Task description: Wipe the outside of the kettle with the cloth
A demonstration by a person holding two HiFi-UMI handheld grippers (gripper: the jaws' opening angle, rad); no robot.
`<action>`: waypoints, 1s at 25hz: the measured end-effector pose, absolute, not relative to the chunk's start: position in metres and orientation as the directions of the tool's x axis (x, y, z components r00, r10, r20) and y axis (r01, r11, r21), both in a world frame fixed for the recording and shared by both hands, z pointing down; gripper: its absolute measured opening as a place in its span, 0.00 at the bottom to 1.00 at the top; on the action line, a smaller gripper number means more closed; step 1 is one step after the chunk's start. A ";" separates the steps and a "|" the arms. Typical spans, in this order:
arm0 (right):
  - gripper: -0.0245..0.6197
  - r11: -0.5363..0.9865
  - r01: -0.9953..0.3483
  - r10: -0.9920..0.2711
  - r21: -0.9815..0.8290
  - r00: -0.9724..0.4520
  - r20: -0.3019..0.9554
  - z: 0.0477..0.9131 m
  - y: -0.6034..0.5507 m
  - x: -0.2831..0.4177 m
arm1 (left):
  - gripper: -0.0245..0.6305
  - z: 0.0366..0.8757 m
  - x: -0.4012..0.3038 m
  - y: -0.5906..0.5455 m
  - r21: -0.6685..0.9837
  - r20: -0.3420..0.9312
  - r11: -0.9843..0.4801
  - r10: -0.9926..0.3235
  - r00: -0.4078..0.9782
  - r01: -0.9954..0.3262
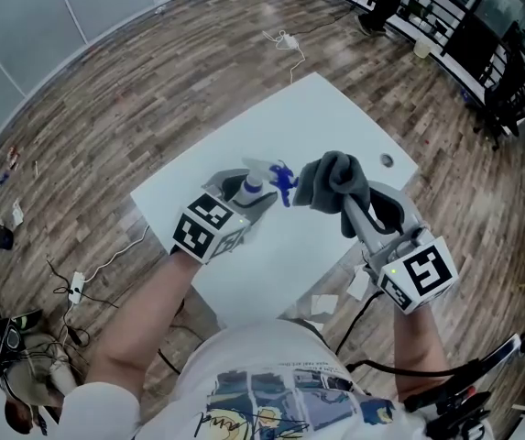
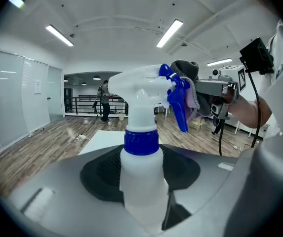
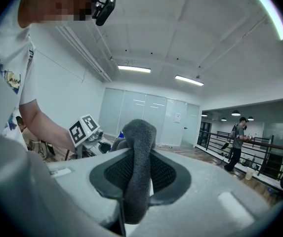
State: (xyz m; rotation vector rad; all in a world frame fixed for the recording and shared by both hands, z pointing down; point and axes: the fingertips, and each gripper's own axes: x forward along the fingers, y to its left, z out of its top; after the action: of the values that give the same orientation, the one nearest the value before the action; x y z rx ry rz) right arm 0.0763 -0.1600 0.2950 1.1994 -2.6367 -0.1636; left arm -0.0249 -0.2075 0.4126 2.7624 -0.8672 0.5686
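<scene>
Spray bottle (image 2: 141,177), white, with a blue collar (image 2: 141,142) and a blue trigger (image 2: 180,102), carries no label or brand that can be read. Only print on the rigs: a black-and-white square marker on each marker cube (image 1: 209,227). The person's shirt (image 1: 271,401) has comic-style panels with writing too small to read.

Left gripper (image 1: 248,191) has its fingers (image 2: 57,201) clamped on the bottle just below the collar. The bottle stands upright and its nozzle faces the other gripper. Left forearm reaches in from lower left, and the gripper points forward and to the right, slightly down.

Right gripper (image 1: 354,211) has its fingers (image 3: 205,201) closed on the grey cloth (image 3: 139,157). A fold is pinched between them and the rest bunches up above the tips. Right forearm comes in from lower right, and the gripper points forward and to the left, near level.

Both grippers are held above the white tabletop (image 1: 326,117) with their tips converging. The trigger sits just beside the cloth; contact cannot be told.
</scene>
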 end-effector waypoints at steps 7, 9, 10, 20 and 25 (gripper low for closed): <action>0.15 0.615 -0.766 -0.788 0.186 -0.593 0.165 0.299 -0.171 0.104 | 0.35 0.401 -0.022 -0.207 0.064 0.392 -0.802 -0.527 0.754 -0.593; 0.15 0.628 -0.758 -0.778 0.173 -0.606 0.169 0.305 -0.170 0.111 | 0.35 0.396 -0.013 -0.205 0.058 0.387 -0.803 -0.529 0.755 -0.593; 0.15 0.637 -0.752 -0.771 0.170 -0.614 0.172 0.308 -0.169 0.111 | 0.35 0.393 -0.010 -0.204 0.056 0.382 -0.806 -0.528 0.758 -0.590; 0.15 0.719 -0.687 -0.693 0.105 -0.695 0.195 0.336 -0.167 0.043 | 0.35 0.344 -0.011 -0.190 0.080 0.278 -0.851 -0.481 0.831 -0.519; 0.15 0.731 -0.681 -0.673 0.042 -0.710 0.207 0.357 -0.165 0.033 | 0.35 0.319 -0.004 -0.184 0.108 0.217 -0.864 -0.462 0.860 -0.491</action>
State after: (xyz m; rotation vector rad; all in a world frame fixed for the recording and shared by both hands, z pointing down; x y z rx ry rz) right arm 0.0332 -0.1647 0.3572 1.0798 -2.7256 0.0550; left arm -0.0044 -0.1838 0.3186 2.8747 -0.7414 0.2757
